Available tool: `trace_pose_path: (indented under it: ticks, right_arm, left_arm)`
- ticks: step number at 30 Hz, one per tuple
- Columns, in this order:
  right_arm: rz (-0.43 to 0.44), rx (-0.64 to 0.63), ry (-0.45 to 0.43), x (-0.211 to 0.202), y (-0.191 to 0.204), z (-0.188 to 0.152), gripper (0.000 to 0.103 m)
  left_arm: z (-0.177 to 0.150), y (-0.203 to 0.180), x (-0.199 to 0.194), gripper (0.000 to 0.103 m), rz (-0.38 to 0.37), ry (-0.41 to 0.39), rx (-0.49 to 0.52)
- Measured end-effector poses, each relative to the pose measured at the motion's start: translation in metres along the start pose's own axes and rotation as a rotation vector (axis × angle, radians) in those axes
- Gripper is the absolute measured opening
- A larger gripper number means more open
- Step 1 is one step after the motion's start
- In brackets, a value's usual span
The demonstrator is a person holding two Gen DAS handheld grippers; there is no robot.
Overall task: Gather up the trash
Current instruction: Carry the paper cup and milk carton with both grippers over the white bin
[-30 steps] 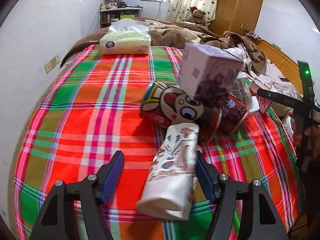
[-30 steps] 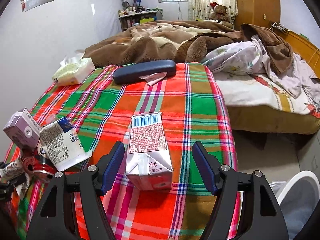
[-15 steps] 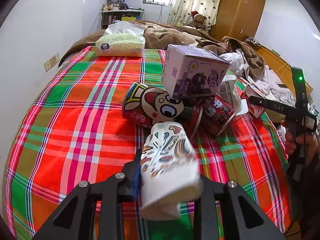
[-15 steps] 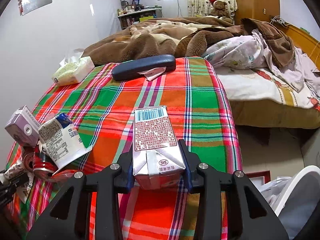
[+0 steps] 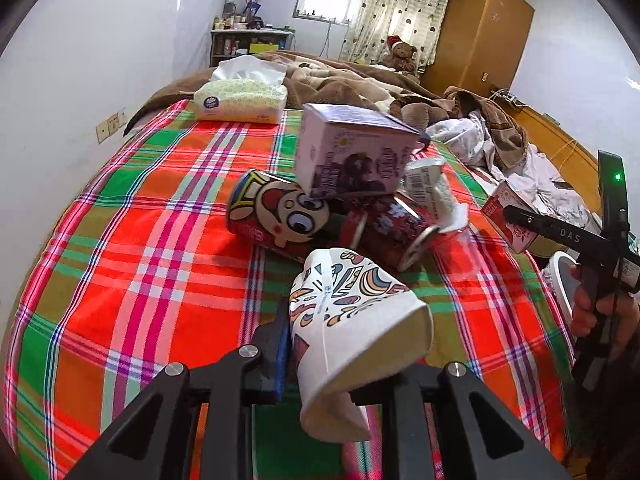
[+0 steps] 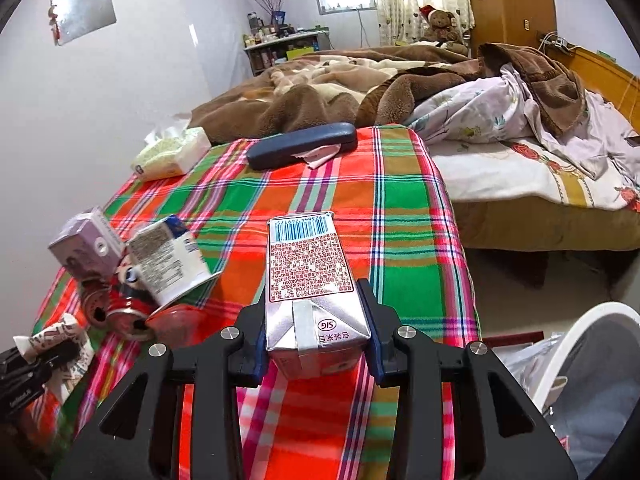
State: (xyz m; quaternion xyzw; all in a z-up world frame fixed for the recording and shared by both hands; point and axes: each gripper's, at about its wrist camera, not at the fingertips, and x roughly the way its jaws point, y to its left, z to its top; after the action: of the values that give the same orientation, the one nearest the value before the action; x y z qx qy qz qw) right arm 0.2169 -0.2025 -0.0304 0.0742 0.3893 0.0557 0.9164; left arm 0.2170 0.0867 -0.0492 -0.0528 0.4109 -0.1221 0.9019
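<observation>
My left gripper (image 5: 344,344) is shut on a crushed white paper cup (image 5: 352,320) with coloured doodles, held above the plaid blanket (image 5: 140,240). Beyond it lies a trash pile: a red cartoon-face can (image 5: 276,216), a purple carton (image 5: 352,156), a crushed red can (image 5: 388,228) and a white carton (image 5: 430,188). My right gripper (image 6: 316,328) is shut on a silver drink carton (image 6: 310,280) with a barcode, lifted off the blanket (image 6: 360,208). The pile also shows at the left of the right wrist view (image 6: 132,264).
A tissue pack (image 5: 240,100) lies at the blanket's far edge, and a dark blue case (image 6: 302,150) with a paper scrap. A white bin with a bag (image 6: 592,380) stands on the floor at the right. Brown and floral bedding (image 6: 480,104) is heaped behind.
Both grippers closed from open: the left one on the paper cup, the right one on the silver carton. Both items have since been lifted off the blanket.
</observation>
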Motion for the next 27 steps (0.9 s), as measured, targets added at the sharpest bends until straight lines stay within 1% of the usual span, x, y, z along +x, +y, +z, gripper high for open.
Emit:
trace_pose_path:
  ticks: [6,14,22,27]
  right_arm:
    - [0.035,0.021,-0.02,-0.014,-0.004,-0.006,0.039]
    - [0.043,0.035,-0.052,-0.039,-0.014,-0.013,0.039]
    - [0.036,0.064,-0.102,-0.071,-0.032,-0.024,0.039]
    - [0.005,0.081,-0.131,-0.092,-0.049,-0.034,0.039]
  left_arm:
    - [-0.004,-0.017,-0.018,0.022,-0.007,-0.028,0.016]
    - [-0.003,-0.044,-0.036,0.022,-0.036,-0.066,0.039]
    - [-0.004,-0.09,-0.047,0.022,-0.089,-0.094,0.098]
    - [-0.005,-0.123,-0.047,0.022,-0.139,-0.096,0.135]
